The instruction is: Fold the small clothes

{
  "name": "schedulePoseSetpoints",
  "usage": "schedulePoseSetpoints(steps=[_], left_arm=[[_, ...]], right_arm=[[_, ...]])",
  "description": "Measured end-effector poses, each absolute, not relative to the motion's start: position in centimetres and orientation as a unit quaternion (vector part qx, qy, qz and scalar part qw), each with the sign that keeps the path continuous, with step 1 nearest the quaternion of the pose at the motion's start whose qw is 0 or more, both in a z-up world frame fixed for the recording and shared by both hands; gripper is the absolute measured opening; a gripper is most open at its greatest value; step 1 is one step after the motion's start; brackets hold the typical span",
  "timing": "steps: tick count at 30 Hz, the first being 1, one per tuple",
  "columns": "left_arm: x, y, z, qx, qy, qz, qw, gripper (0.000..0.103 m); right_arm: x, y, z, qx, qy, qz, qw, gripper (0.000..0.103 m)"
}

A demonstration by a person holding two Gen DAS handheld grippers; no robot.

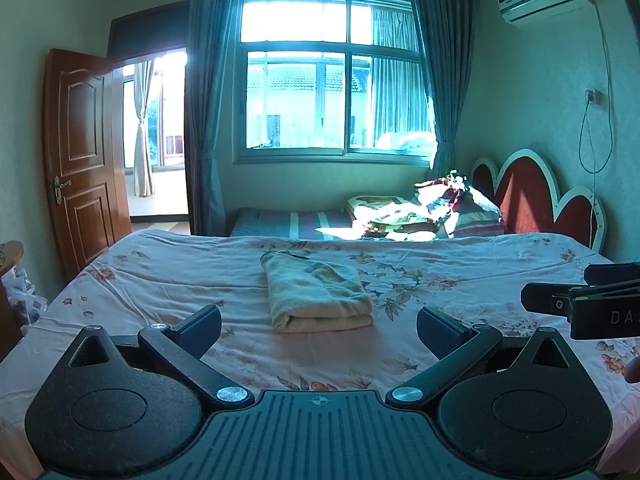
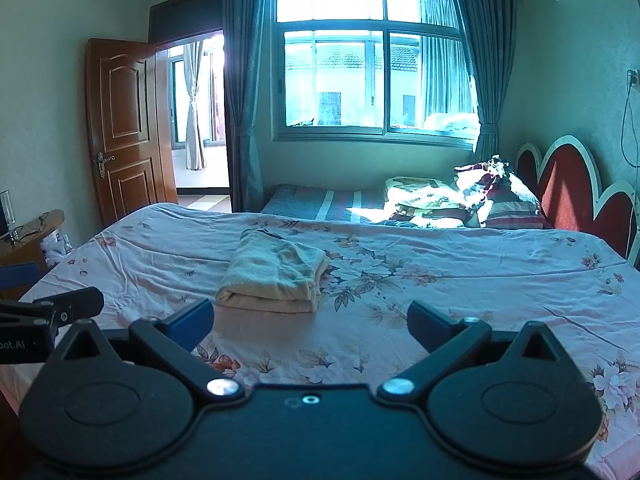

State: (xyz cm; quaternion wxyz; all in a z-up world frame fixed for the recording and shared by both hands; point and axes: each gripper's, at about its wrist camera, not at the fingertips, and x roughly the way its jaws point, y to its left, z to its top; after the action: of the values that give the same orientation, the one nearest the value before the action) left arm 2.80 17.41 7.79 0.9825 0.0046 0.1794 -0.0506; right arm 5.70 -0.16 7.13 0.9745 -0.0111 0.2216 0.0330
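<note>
A cream towel-like cloth (image 1: 316,294) lies folded into a thick rectangle on the floral bed sheet (image 1: 160,280); it also shows in the right wrist view (image 2: 276,276). My left gripper (image 1: 319,330) is open and empty, held above the sheet just in front of the cloth. My right gripper (image 2: 311,322) is open and empty, in front of the cloth and a little to its right. Each gripper shows at the edge of the other's view: the right gripper (image 1: 584,300) in the left wrist view, the left gripper (image 2: 60,312) in the right wrist view.
A second bed (image 1: 288,224) behind carries a heap of bedding and pillows (image 1: 432,208) by a red headboard (image 1: 528,196). A window (image 1: 332,76) with curtains is straight ahead, an open wooden door (image 1: 80,152) at left, a small wooden table (image 2: 28,236) beside the bed.
</note>
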Motion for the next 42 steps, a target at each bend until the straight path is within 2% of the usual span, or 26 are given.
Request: schedulePoseSetpoints(steps=[42], left_arm=[[2.67,17.26,7.97,0.014,0.172,-0.056,0.983,0.103]], right_arm=[[6.04,0.60,7.28,-0.012,0.221,0.037,0.974,0.102]])
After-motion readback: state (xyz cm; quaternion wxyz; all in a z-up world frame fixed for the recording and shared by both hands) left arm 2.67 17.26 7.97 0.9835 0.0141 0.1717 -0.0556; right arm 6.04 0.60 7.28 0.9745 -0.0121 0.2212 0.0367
